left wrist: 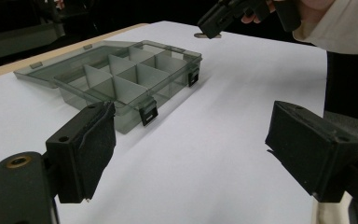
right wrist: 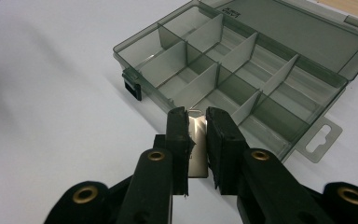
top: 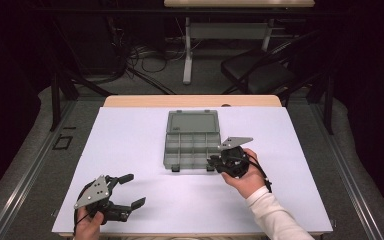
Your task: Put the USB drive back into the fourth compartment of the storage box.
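While our right gripper [right wrist: 196, 122] is clenched on a small thin metal plate [right wrist: 196, 140], we see that plate pinched flat between the two black pads, with its pale silvery face showing in the narrow slot between them in the right gripper view. Just beyond the fingertips lies the grey translucent organizer box [right wrist: 242, 70], open, its lid folded flat on the table behind the divided tray. Whether the plate touches the box wall we cannot tell.

From the high view, our right hand [top: 242, 175] holds this gripper [top: 213, 161] at the box's [top: 191, 140] near right corner, close to one of its two black latches [top: 210, 168], on the white table sheet [top: 130, 145].

Our left gripper [top: 131, 190] sits well apart from the box, near the table's front left edge, with its jaws spread wide and nothing between them. In the left gripper view those jaws frame bare white sheet [left wrist: 223, 154], the box [left wrist: 121, 79] lies ahead to the left with its compartments looking bare, and the right gripper [left wrist: 209, 28] hangs past its far corner.
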`<state>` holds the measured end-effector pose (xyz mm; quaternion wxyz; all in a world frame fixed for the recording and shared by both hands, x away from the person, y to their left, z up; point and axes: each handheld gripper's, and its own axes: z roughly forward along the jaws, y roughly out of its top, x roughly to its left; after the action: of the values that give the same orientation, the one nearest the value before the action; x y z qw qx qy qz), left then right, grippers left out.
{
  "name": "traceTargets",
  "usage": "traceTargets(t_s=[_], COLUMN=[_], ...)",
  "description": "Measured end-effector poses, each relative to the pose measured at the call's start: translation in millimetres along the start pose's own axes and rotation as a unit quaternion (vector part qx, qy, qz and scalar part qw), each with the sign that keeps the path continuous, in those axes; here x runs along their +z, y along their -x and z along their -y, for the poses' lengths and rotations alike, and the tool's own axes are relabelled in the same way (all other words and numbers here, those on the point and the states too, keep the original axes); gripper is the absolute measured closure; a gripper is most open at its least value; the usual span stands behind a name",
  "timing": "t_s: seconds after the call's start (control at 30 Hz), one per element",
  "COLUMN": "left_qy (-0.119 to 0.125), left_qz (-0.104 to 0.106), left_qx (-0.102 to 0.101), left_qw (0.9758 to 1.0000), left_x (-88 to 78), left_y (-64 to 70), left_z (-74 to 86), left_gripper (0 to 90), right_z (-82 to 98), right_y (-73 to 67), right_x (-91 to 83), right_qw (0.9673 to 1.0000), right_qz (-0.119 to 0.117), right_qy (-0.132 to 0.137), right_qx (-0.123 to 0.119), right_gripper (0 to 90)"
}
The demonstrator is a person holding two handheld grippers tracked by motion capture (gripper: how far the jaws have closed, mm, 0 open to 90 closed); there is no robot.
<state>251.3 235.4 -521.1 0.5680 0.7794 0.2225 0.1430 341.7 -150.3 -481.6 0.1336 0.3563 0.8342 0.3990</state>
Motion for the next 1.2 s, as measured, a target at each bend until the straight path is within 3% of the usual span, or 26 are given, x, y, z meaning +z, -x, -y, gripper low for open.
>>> traceTargets(t_s=[0.5,1.2], left_qy=[-0.001,-0.006], left_qz=[0.001,0.003], left_qx=[0.001,0.003], left_qw=[1.0,1.0], left_x=[0.2,0.0], left_y=[1.2,1.0], left_z=[-0.2,0.0], left_gripper=[15.7,15.7], right_z=[-19.6,-44.9], right_y=[11.1,36.8], right_x=[6.7,40.0], right_qw=[0.9999,0.9987], right_qz=[0.007,0.035], right_qy=[-0.012,-0.036], right_qx=[0.004,0.009], right_gripper=[79.3,79.3])
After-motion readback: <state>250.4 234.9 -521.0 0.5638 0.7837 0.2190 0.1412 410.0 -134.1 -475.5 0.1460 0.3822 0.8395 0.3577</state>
